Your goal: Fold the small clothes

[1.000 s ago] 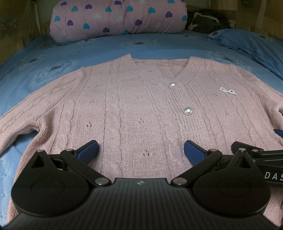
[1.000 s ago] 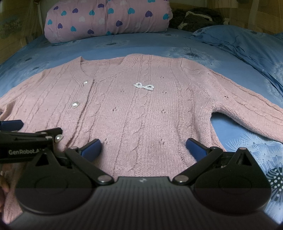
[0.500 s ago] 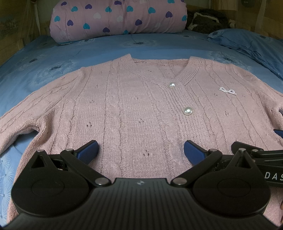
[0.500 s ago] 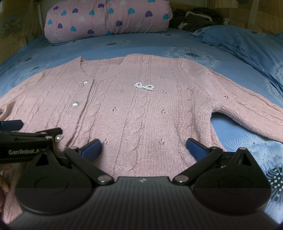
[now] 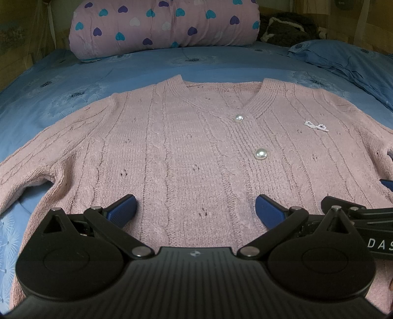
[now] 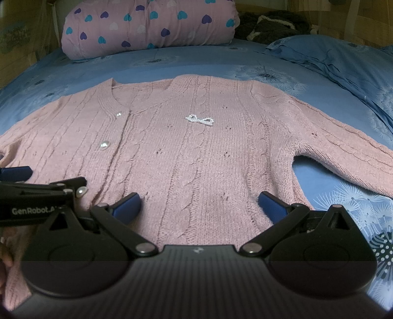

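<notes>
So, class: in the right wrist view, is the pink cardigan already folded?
No, the pink cardigan lies spread flat on the blue bedsheet, sleeves stretched out sideways.

Cardigan (image 5: pixel 186 157) flat on bed (image 5: pixel 147 63); pillow (image 5: pixel 162 22) behind it.

Bare blue sheet (image 5: pixel 61 98) around cardigan (image 5: pixel 184 152); pillow (image 5: pixel 162 22) beyond.

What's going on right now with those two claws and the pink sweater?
Left claw open, right claw open, both empty, low over the hem. Pink sweater flat on the bed, buttoned, sleeves spread, unfolded. Nothing lying on it.
</notes>
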